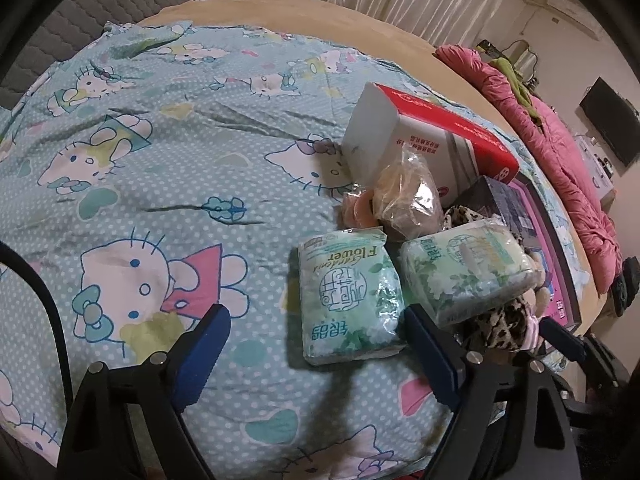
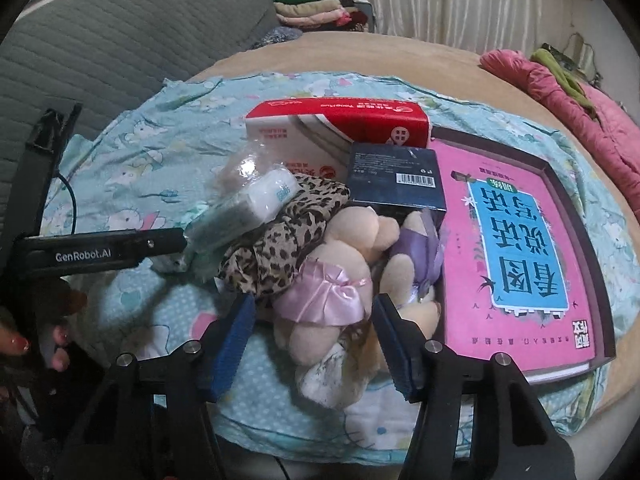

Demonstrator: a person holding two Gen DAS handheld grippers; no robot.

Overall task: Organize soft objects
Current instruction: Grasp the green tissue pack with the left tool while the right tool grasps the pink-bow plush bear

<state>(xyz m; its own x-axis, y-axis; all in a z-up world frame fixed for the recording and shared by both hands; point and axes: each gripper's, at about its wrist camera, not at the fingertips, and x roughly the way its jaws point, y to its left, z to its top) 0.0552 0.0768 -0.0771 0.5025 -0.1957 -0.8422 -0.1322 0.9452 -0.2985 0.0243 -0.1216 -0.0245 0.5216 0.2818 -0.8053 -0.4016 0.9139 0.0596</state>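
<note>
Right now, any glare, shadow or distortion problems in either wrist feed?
Left wrist: heavy fisheye bulge, dark corners, a shadow on the bedsheet under the green tissue pack. Right wrist: same bulge, a glare spot on the clear plastic bag, soft plush toy between the fingers.

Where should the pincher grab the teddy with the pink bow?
Probably around its soft middle, at the pink bow. The teddy lies lengthwise between the right gripper fingers, so come straight down from above. Its sides are clear there; the purple-bow teddy crowds its right.

Bed [image 1: 304, 12] — cartoon-print sheet [image 1: 168, 152] spread flat, tissue pack [image 1: 352, 296] lying on it.
</note>
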